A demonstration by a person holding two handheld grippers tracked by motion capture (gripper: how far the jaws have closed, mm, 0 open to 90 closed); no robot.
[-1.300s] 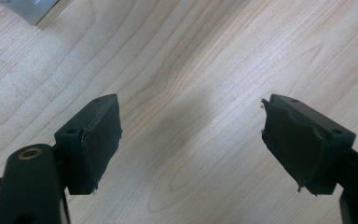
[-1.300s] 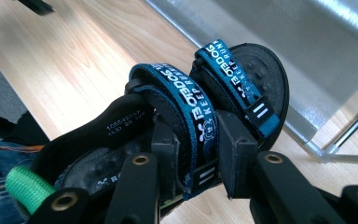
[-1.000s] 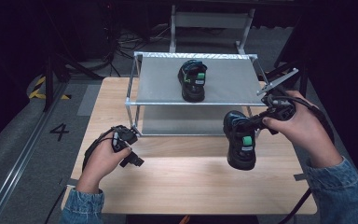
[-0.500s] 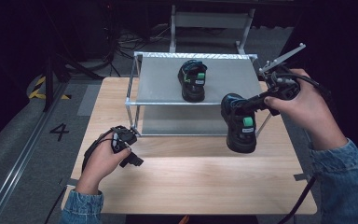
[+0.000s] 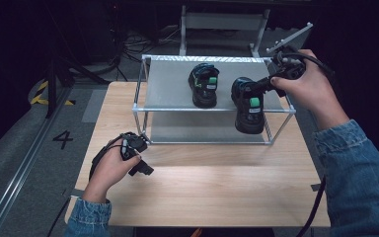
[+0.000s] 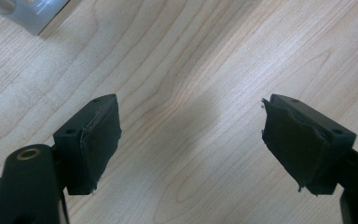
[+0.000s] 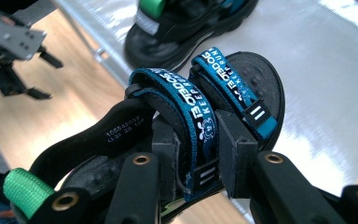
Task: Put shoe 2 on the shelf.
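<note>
A black sandal [image 5: 247, 105] with blue straps and a green heel loop hangs in the air over the front right edge of the metal rack's top shelf [image 5: 168, 94]. My right gripper [image 5: 256, 89] is shut on its blue strap [image 7: 189, 100], seen close up in the right gripper view with the gripper [image 7: 198, 154] pinching it. A matching sandal [image 5: 204, 85] stands on the top shelf, and its heel [image 7: 177, 28] lies just beyond the held one. My left gripper [image 5: 140, 165] rests low over the wooden table [image 5: 217, 182], open [image 6: 191, 140], nothing between its jaws.
The rack's lower shelf [image 5: 202, 129] sits under the top one, with thin metal posts at the corners [image 5: 139, 118]. A rack foot [image 6: 37, 14] lies near the left gripper. Cables and a metal frame [image 5: 222, 24] stand behind the table. A floor marking "4" [image 5: 62, 139] is at left.
My right gripper has lifted the held sandal up and back, from in front of the rack to above the top shelf's front right edge. The left gripper has stayed put.
</note>
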